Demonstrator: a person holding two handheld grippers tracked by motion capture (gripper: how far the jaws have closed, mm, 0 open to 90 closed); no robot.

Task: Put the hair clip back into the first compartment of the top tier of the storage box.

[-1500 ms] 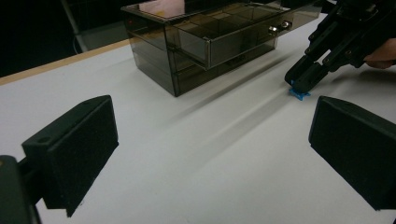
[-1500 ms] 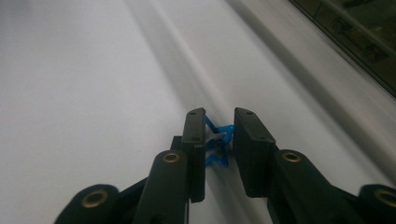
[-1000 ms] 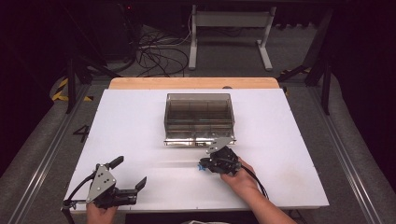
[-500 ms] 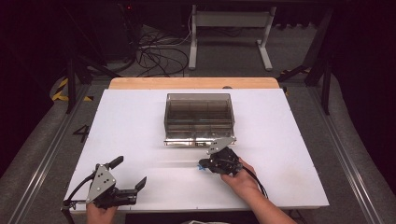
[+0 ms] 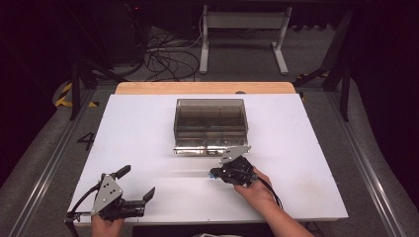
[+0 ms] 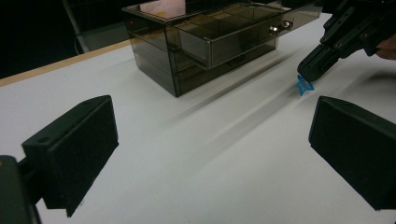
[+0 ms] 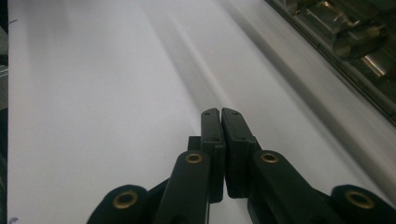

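A smoky clear drawer box stands at the middle of the white table, with one drawer pulled out toward me. My right gripper lies low in front of the box, pointing left, jaws pressed together. A small blue star-shaped piece sits pinched at its tips, touching the table; the same blue piece shows as a speck from above. My left gripper rests at the near left edge, open, pads wide apart with nothing between them.
A wooden strip runs along the table's far edge. Metal rails flank the table on both sides. Cables and a stand's legs lie on the floor beyond.
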